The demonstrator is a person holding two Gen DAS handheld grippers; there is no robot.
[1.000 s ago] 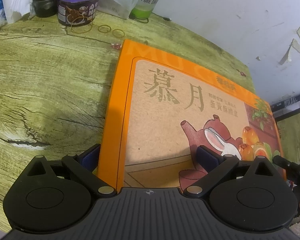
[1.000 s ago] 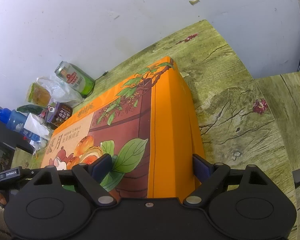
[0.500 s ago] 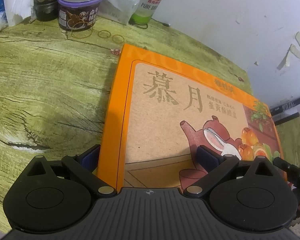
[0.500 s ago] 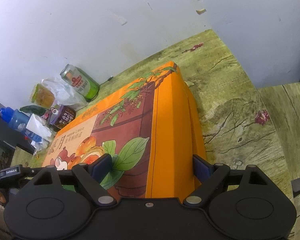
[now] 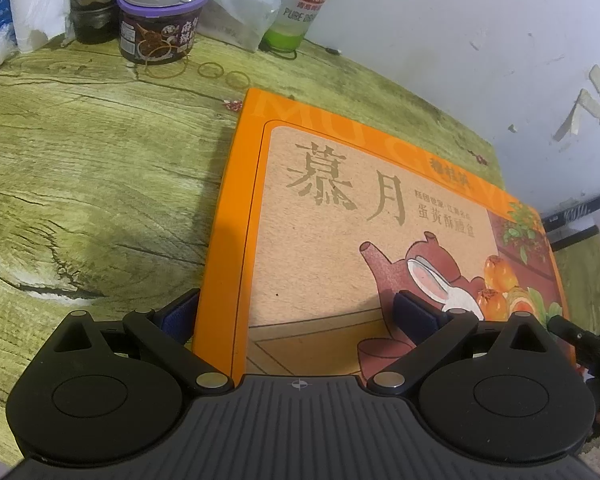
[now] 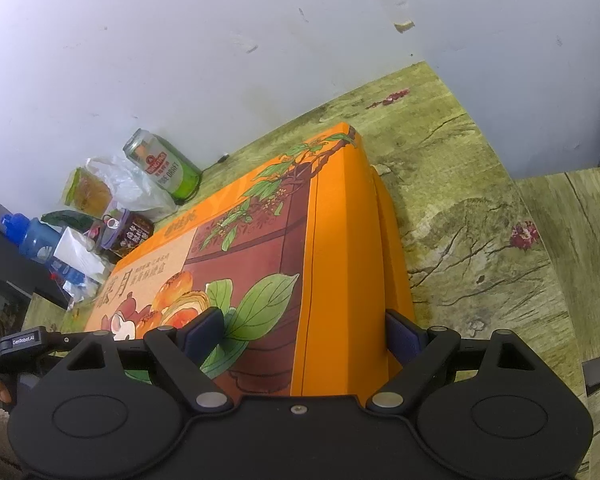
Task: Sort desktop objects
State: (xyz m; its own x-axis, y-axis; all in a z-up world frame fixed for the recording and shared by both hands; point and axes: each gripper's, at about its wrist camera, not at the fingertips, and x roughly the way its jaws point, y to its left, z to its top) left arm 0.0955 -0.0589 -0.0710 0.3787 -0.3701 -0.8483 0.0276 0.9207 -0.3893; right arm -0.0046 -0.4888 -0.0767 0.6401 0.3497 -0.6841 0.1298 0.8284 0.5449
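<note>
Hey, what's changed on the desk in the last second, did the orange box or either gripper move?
Nothing visibly changed. The left gripper and the right gripper keep straddling the ends of the orange box with jaws wide; the box lies where it was.

Orange box [image 5: 340, 216] reads "慕月"; green can [image 5: 304, 4] reads "TSINGTAO".

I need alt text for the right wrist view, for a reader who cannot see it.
The right gripper, jaws wide, straddles the near corner of a large orange gift box on a green wood-grain table. A green can stands by the wall.
</note>
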